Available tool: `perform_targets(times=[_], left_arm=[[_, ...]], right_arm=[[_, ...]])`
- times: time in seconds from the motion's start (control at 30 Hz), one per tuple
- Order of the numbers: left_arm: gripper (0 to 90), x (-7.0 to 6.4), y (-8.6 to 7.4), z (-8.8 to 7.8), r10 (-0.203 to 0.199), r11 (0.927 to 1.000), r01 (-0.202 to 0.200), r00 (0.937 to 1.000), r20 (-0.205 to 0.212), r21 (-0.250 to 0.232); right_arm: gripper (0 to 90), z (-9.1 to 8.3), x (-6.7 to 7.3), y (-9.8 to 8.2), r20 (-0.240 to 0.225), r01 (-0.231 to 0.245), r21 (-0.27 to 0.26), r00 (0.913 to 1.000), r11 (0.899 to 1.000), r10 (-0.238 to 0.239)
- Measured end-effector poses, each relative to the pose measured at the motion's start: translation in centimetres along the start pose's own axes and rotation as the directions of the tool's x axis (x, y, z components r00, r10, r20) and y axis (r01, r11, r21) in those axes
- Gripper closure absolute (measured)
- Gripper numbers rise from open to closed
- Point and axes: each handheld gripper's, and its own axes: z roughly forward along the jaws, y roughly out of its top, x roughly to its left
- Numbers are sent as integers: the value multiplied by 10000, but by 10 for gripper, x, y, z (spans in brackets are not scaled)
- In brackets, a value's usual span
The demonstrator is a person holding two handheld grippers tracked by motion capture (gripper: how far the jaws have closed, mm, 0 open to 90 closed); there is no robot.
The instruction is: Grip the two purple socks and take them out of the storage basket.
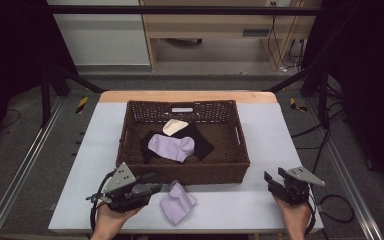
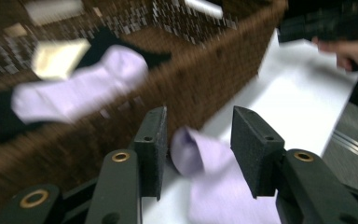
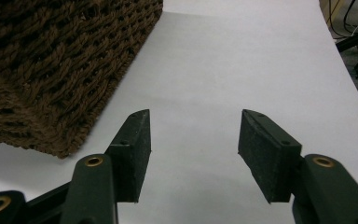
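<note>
Left gripper (image 2: 198, 149): jaws apart, gripping nothing | lilac sock (image 1: 177, 201): flat by desk's front edge, before basket (image 1: 182, 175) | inside basket: second lilac sock (image 1: 171, 147), black cloth (image 1: 203, 142), cream piece (image 1: 174, 127) | right gripper (image 3: 193, 156): parted, empty, over bare desk (image 1: 265, 140) at front right corner.

Two lilac socks (image 1: 171, 147) (image 1: 177, 202) – one cream sock (image 1: 174, 126), one black garment (image 1: 200, 141) – one wicker basket (image 1: 182, 175)

High view looks down; both gripper views sit close, sharing the basket (image 1: 182, 172), left seemingly blurred
</note>
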Motion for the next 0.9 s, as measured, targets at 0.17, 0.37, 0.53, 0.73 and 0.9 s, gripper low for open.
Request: perform_targets(times=[0.17,0.37,0.53,0.73,0.9], left_arm=[[552,15,33,-3,188,9993,-210,9975,-681,-312],[541,43,68,10,2,9996,-43,9905,-1374,-295],[534,69,93,31,-45,9998,2,9759,-2183,-197],[530,92,104,58,-128,9999,113,9573,-2888,-68],[538,107,99,84,-419,9980,542,9529,-3004,327]], right_arm=[[466,-1,0,2,-51,-76,-67,10000,9999,76],[486,-2,-1,4,-12,-65,-157,10000,9999,64],[487,-1,-1,4,-8,-76,-163,10000,9998,76],[489,0,-1,5,-9,-32,-141,10000,9999,32],[490,1,0,5,-11,17,-120,10000,9999,-17]])
